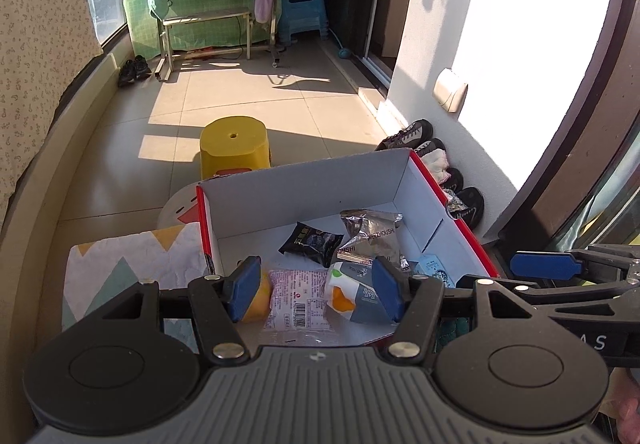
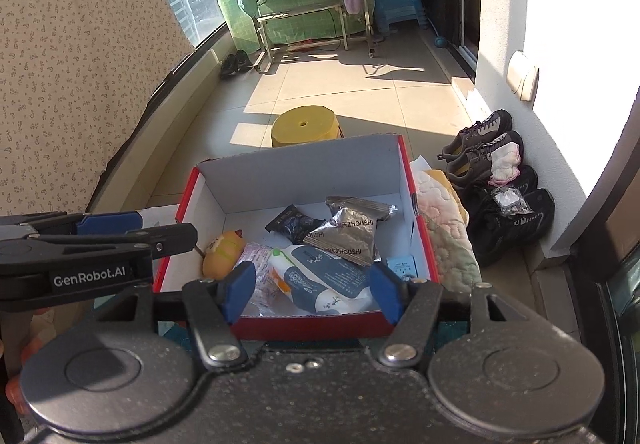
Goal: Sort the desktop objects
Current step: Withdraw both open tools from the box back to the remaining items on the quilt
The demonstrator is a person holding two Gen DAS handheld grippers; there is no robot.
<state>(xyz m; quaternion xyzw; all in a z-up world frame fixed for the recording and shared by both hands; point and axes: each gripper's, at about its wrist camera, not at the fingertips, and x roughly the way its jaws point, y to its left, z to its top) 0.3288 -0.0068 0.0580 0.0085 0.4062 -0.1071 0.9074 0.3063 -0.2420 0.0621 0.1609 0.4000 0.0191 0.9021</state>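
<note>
A red cardboard box (image 1: 472, 240) (image 2: 176, 256) with a white inside holds several items: a black snack packet (image 1: 310, 244) (image 2: 292, 222), a silver foil packet (image 1: 372, 236) (image 2: 348, 232), a pink-printed clear packet (image 1: 298, 296) (image 2: 256, 264), a blue-grey and white pouch (image 1: 358, 294) (image 2: 324, 276), a yellow duck toy (image 2: 222, 250) (image 1: 258, 302) and a small blue card (image 1: 434, 268) (image 2: 404, 264). My left gripper (image 1: 314, 290) is open and empty above the box's near edge. My right gripper (image 2: 316, 290) is open and empty, also at the near edge.
A yellow stool (image 1: 234, 144) (image 2: 306, 124) stands on the tiled floor beyond the box. Shoes (image 2: 492, 164) line the right wall. A patterned cloth (image 1: 132, 268) lies left of the box, a quilted cloth (image 2: 444, 220) right of it. A drying rack (image 1: 208, 32) stands far back.
</note>
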